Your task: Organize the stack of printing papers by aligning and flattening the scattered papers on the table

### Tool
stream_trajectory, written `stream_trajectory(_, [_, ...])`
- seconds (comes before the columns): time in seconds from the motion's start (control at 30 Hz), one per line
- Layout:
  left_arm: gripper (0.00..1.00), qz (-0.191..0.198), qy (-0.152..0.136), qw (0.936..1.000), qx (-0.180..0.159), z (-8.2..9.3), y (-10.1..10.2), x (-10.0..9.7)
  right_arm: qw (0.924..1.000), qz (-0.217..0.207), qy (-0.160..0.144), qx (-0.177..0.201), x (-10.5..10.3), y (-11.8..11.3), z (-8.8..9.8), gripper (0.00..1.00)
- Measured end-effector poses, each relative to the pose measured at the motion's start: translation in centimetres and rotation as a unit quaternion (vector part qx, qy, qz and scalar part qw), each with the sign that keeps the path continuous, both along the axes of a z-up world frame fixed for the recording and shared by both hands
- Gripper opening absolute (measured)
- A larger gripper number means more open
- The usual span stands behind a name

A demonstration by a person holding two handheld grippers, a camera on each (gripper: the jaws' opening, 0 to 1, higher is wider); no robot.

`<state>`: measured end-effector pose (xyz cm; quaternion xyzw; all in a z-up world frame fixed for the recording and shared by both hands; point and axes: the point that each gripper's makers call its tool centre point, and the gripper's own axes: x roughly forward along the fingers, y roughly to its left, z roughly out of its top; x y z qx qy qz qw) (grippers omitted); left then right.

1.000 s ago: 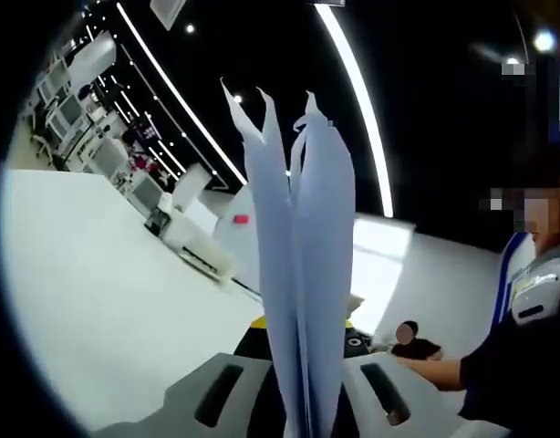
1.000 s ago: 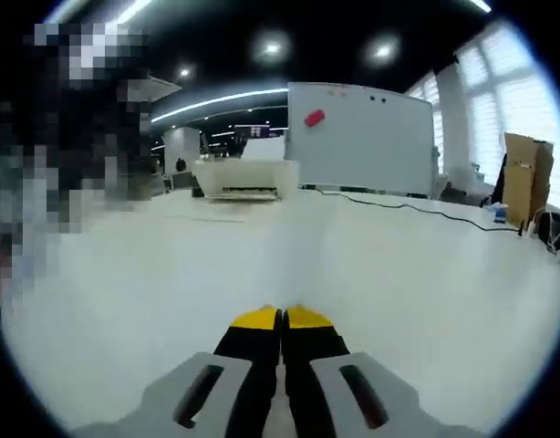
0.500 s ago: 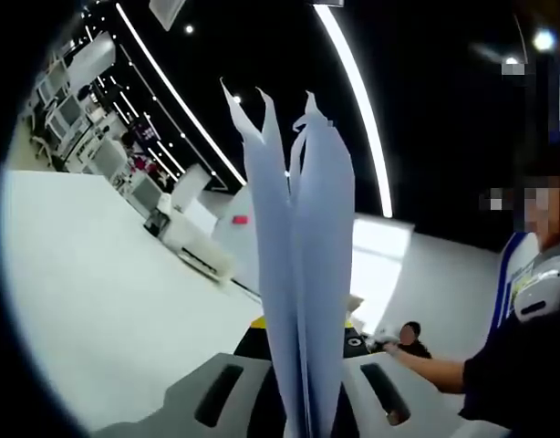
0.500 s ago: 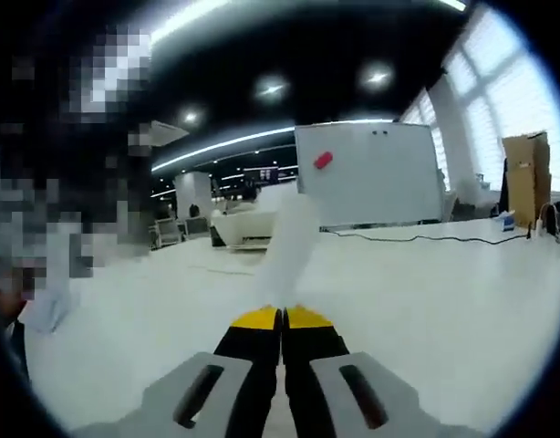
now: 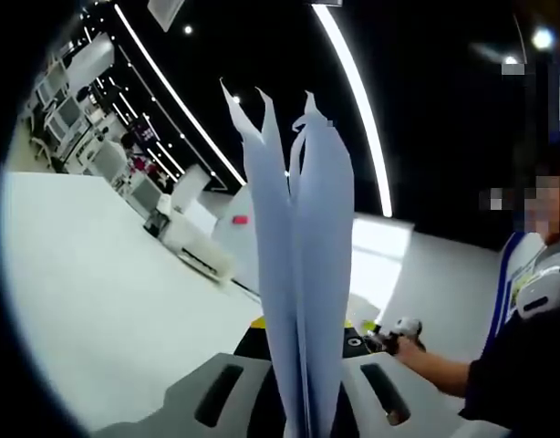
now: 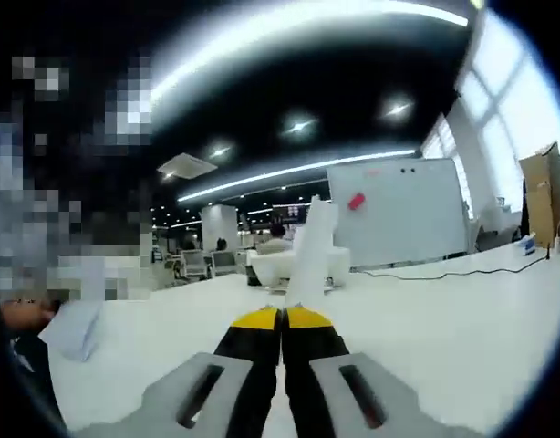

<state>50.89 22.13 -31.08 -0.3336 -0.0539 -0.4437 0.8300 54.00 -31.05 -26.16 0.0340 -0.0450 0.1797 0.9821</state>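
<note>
In the left gripper view, the left gripper (image 5: 303, 401) rises from the bottom centre with its grey jaws closed on a sheaf of pale blue-white printing papers (image 5: 298, 274). The sheets stand upright between the jaws and fan apart slightly toward pointed corners in the upper middle of the frame. Just to the lower right of the papers, a person's hand (image 5: 403, 333) and forearm reach in from the right edge, below a dark sleeve. The white surface (image 5: 107, 301) fills the left half of the frame. Farther back on it, left of centre, sits a white printer-like machine (image 5: 193, 242), and beyond that a white board with a small red marker block (image 5: 241, 219).

In the right gripper view, the right gripper (image 6: 282, 319) rises from the bottom centre, its black jaws with yellow tips pressed together around the edge of a thin white paper sheet (image 6: 309, 260) that stands up just above the tips. The white surface (image 6: 444, 319) spreads to the right. At the left edge, a pale folded sheet (image 6: 75, 328) shows beside a dark sleeve. In the distance stand the white machine (image 6: 294, 266) and a whiteboard on a stand (image 6: 399, 214), with a brown cardboard box (image 6: 546, 196) at the far right.
</note>
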Motion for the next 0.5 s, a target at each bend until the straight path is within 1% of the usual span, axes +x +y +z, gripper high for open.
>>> stream_trajectory(0.07, [0.06,0.000,0.000,1.0000,0.000,0.0,-0.1,-0.1,0.9998,0.005,-0.007,-0.018,-0.4,0.8,0.8,0.00])
stream_trajectory(0.1, [0.06,0.000,0.000,1.0000,0.001,0.0,-0.1,-0.1,0.9993,0.008,-0.010,-0.036,-0.7,1.3,1.2,0.00])
stream_trajectory(0.13, [0.06,0.000,-0.001,1.0000,0.001,0.1,-0.1,-0.1,0.9988,0.009,-0.009,-0.047,-0.7,1.6,1.3,0.00])
stream_trajectory(0.2, [0.06,0.000,-0.001,1.0000,0.001,0.1,-0.2,-0.1,0.9965,0.007,-0.003,-0.083,-0.8,2.1,1.5,0.00])
stream_trajectory(0.23, [0.06,0.000,-0.001,1.0000,0.001,0.1,-0.2,-0.1,0.9961,0.008,-0.003,-0.087,-0.9,2.3,1.6,0.00])
stream_trajectory(0.27, [0.06,0.001,-0.002,1.0000,0.001,0.1,-0.2,-0.1,0.9946,0.011,-0.008,-0.103,-1.0,2.7,1.8,0.00])
stream_trajectory(0.33, [0.06,0.001,-0.002,1.0000,0.000,0.1,-0.2,-0.2,0.9920,0.013,-0.001,-0.125,-1.1,3.3,1.8,0.00])
stream_trajectory(0.4, [0.06,0.001,-0.003,1.0000,0.000,0.2,-0.2,-0.3,0.9913,0.016,0.014,-0.130,-1.4,3.9,1.5,0.00])
stream_trajectory(0.5, [0.06,0.000,-0.003,1.0000,-0.001,0.2,-0.2,-0.3,0.9912,0.011,0.045,-0.124,-1.6,3.6,0.5,0.00])
